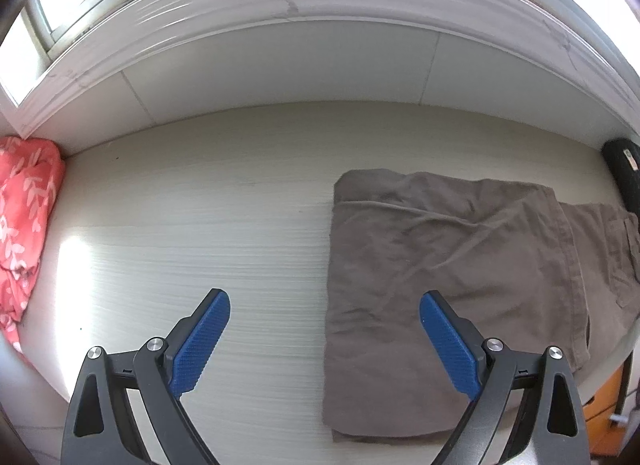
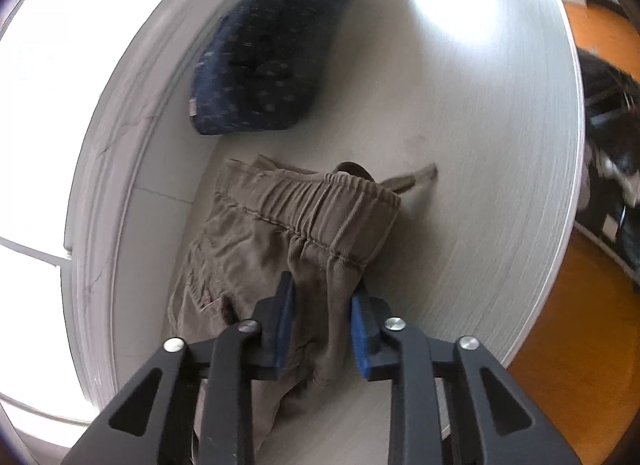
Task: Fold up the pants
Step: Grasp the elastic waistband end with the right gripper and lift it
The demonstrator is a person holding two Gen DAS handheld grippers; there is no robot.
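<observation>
Bunched brown fabric fills the gap between the blue pads of the right gripper (image 2: 322,319), whose jaws are drawn in to a narrow gap and pinch the pants (image 2: 280,233) just below the gathered elastic waistband (image 2: 320,201), lifting that part clear of the table (image 2: 480,145). From the waistband a drawstring end (image 2: 420,175) trails out onto the wood-grain surface. Seen from the left wrist, the pants (image 1: 440,285) lie flat and already doubled over on the right half of the table (image 1: 200,225), their left edge running between the two fingers of the left gripper (image 1: 325,301): its right fingertip hangs over the cloth, its left one over bare tabletop. Those jaws stand wide apart and hold nothing. Beyond the waistband, in the right wrist view, a dark blue patterned garment (image 2: 268,53) lies folded near the table's far edge, apart from the pants; a small tag shows at its corner, too blurred to read. At the left end of the table sits a coral cloth with a white leaf print (image 1: 24,217).
</observation>
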